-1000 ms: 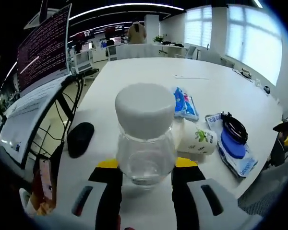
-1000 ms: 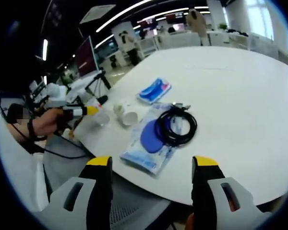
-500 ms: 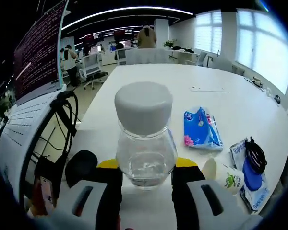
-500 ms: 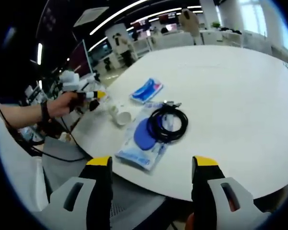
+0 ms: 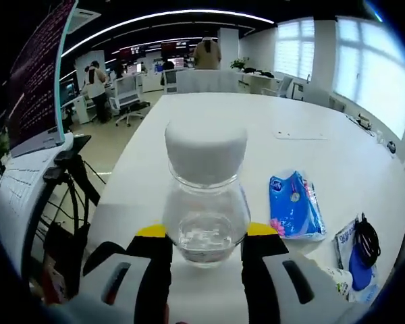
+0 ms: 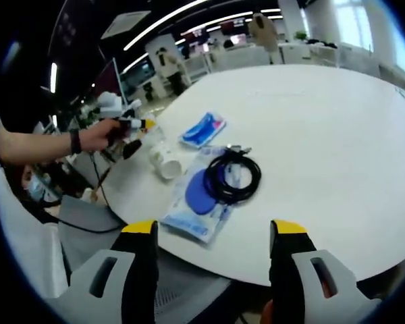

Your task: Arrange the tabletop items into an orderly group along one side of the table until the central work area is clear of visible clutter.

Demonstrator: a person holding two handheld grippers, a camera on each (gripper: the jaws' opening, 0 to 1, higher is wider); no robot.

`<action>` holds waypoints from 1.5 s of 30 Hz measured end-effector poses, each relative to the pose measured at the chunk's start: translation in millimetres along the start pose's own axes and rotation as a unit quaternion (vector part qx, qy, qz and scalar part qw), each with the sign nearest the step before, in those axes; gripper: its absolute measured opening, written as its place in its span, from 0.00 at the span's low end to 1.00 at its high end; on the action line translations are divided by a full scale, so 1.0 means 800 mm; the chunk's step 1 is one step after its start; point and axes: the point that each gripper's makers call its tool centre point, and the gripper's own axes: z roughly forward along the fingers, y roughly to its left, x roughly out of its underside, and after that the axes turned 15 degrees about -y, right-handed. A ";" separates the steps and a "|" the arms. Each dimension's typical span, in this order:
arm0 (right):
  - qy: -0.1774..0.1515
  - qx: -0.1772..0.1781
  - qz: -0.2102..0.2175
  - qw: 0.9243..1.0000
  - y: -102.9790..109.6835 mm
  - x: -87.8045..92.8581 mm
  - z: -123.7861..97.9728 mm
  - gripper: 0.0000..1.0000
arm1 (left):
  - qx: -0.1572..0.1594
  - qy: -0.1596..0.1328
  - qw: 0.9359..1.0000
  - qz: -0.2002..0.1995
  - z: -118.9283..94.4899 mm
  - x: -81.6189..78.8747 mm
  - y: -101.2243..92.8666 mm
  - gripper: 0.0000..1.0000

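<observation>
Glass jar carried in the left gripper's pinch

Left gripper (image 5: pixel 204 243) pinches the white-lidded jar (image 5: pixel 205 196) at lower centre; right gripper (image 6: pixel 212 236) spread, empty. The smooth glass could slip out and roll off the table (image 5: pixel 209 128).

Big screen of text (image 5: pixel 34 81) at the room's edge, office chairs (image 5: pixel 129 94) beyond, bright windows (image 5: pixel 364 67), ceiling light strips (image 5: pixel 169 15), person standing far off (image 5: pixel 207 52)

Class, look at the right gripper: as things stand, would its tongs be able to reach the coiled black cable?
Probably yes. The right gripper has its tongs open and empty, and the coiled black cable lies ahead on top of the plastic packet near the table edge, with nothing between them.
</observation>
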 end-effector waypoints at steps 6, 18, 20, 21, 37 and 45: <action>-0.001 -0.002 -0.002 1.000 0.002 -0.005 0.004 0.66 | 0.002 0.004 1.000 0.000 0.019 -0.004 0.001 0.39; 0.007 0.003 0.000 1.000 0.001 0.005 -0.003 0.66 | 0.013 0.011 1.000 0.000 0.026 -0.005 0.001 0.39; 0.008 0.002 0.000 1.000 0.002 0.006 -0.003 0.66 | 0.016 0.023 0.999 -0.020 0.024 -0.004 -0.001 0.41; 0.009 0.002 0.001 1.000 0.003 0.006 -0.002 0.66 | 0.015 0.020 0.999 -0.024 0.023 -0.005 -0.001 0.44; 0.005 -0.010 0.001 1.000 0.012 0.007 0.006 0.66 | 0.028 0.016 0.999 -0.042 -0.010 -0.006 -0.006 0.49; -0.001 -0.017 0.000 1.000 0.017 0.006 0.010 0.66 | 0.016 0.025 0.997 -0.070 -0.048 0.017 -0.005 0.47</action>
